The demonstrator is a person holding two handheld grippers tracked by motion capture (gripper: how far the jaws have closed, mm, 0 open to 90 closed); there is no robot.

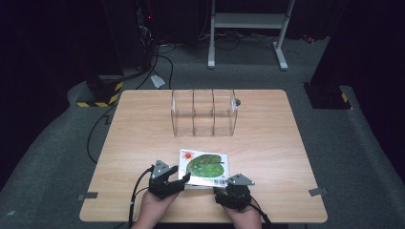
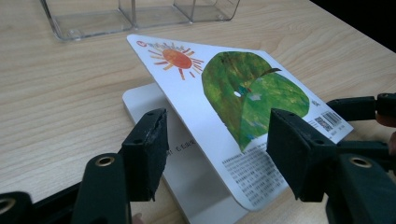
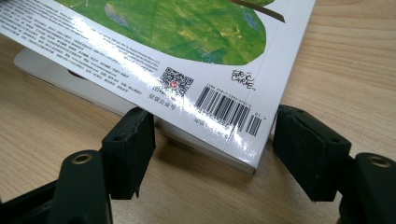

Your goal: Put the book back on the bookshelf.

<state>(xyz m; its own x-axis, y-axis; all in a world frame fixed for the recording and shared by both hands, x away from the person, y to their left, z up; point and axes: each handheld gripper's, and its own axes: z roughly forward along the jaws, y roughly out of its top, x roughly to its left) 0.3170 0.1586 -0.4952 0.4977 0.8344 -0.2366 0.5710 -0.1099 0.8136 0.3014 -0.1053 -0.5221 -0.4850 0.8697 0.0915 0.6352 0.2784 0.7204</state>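
- The book (image 1: 204,168) lies on the wooden table (image 1: 143,143), near the front edge, with its back cover (image 2: 243,116) facing up. The cover shows a green leaf, an orange sun, a barcode and a QR code.
- The back cover is lifted along one side and stands tilted above the white pages (image 2: 154,100) beneath it, as the left gripper view shows.
- The left gripper (image 1: 184,180) sits at the book's near-left corner. Its jaws stand apart, with the raised corner of the cover between them. The pads do not press on the cover; a gap shows on both sides.
- The right gripper (image 1: 224,188) sits at the book's near-right corner, by the spine. Its jaws stand apart. The barcode corner of the book lies between them, with the left pad just under the cover edge and the right pad clear of the spine. No clamping shows.
- Both grippers are held by a person's hands, which enter from the bottom of the high view.
- A clear plastic organiser (image 1: 204,112) with three compartments stands at the far middle of the table, well apart from the book.
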